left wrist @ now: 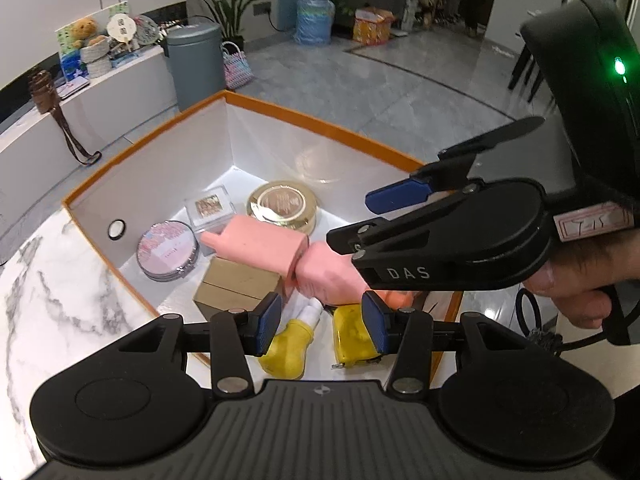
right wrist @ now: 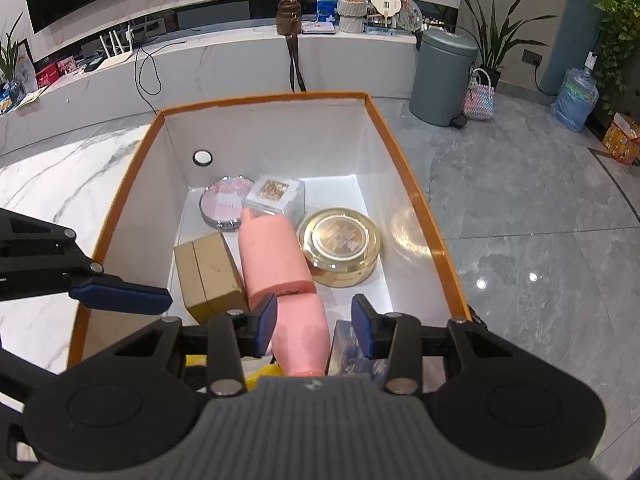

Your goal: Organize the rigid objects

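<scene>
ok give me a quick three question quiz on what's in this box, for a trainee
1. True or false: the gold round metal tin lies outside the orange-rimmed white cardboard box.
2. What sits between the jaws of the right gripper? A) brown cardboard carton B) pink plastic bottle C) clear square plastic case
3. How many round lidded tins lie in the box?
Key: 1 false, the gold round metal tin is inside. 2 B. 3 two: the gold one and the round pink-lidded tin.
</scene>
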Motion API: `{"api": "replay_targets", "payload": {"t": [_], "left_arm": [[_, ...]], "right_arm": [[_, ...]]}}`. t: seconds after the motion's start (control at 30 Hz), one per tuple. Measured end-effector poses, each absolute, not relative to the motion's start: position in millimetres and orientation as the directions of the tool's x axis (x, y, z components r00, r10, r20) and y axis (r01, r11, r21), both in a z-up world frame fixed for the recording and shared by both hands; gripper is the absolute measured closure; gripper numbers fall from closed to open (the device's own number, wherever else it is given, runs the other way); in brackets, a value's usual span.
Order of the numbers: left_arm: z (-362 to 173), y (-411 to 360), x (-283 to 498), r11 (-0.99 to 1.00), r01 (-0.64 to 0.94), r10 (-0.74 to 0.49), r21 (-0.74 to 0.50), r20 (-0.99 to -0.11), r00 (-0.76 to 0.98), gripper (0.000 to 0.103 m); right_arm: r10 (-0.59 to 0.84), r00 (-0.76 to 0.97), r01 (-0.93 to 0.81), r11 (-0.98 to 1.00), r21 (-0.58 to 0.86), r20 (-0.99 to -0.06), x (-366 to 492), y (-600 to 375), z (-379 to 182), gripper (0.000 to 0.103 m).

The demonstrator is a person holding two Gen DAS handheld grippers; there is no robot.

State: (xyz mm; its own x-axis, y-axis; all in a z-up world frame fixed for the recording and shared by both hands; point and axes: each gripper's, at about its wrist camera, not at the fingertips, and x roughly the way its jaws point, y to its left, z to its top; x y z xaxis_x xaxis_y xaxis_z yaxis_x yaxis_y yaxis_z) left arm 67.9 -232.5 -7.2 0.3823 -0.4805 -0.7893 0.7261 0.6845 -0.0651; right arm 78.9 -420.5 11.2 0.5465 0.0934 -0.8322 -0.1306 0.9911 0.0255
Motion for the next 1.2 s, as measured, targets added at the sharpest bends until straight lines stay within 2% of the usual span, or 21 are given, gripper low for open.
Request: {"api": "replay_targets", "payload": {"t": [0.1, 0.17, 0.3, 0.43, 0.6, 0.63, 0.83, 1.0, 1.2], "left_arm": [[-1, -228, 66, 0.699, 0.713, -0.480, -0.063, -0.780, 0.401, 0.045], [3, -225, 64, 0.713, 0.699, -0.466, -0.042, -0.774, 0.429, 0.035], [14, -217, 63, 0.759, 0.651, -0.438, -0.018, -0.753, 0.491, 0.029], [25, -208, 61, 0.797, 0.604, -0.417, -0.009, -0.733, 0.538, 0.013], [30, -201, 60, 0.840, 0.543, -0.362, 0.022, -0.723, 0.588, 0.013], [31, -199, 60, 0.845, 0.535, -0.361, 0.014, -0.723, 0.589, 0.013], [40, -181, 53, 0.894, 0.449, -0.301, 0.019, -0.716, 0.630, 0.001], [35, -173, 49, 0.916, 0.400, -0.265, -0.001, -0.751, 0.605, 0.001], [34, -172, 42, 0.917, 0.398, -0.249, 0.025, -0.745, 0.620, 0.001]], "right_arm": [[0.087, 0.563, -0.124, 0.992, 0.020, -0.822, 76, -418, 19, 0.060], [0.074, 0.577, -0.114, 0.993, 0.010, -0.813, 75, -417, 25, 0.053], [0.054, 0.613, -0.094, 0.996, -0.005, -0.788, 69, -413, 41, 0.048], [0.035, 0.646, -0.079, 0.997, -0.021, -0.763, 60, -409, 55, 0.040], [0.008, 0.698, -0.036, 0.999, -0.024, -0.716, 43, -404, 80, 0.033], [0.004, 0.711, -0.024, 1.000, -0.018, -0.703, 39, -403, 85, 0.029], [-0.026, 0.768, 0.039, 0.999, 0.006, -0.640, 16, -400, 105, 0.016], [-0.072, 0.744, 0.079, 0.997, -0.020, -0.664, 3, -393, 97, 0.010], [-0.095, 0.703, 0.125, 0.992, -0.009, -0.705, -5, -391, 87, 0.006]]}}
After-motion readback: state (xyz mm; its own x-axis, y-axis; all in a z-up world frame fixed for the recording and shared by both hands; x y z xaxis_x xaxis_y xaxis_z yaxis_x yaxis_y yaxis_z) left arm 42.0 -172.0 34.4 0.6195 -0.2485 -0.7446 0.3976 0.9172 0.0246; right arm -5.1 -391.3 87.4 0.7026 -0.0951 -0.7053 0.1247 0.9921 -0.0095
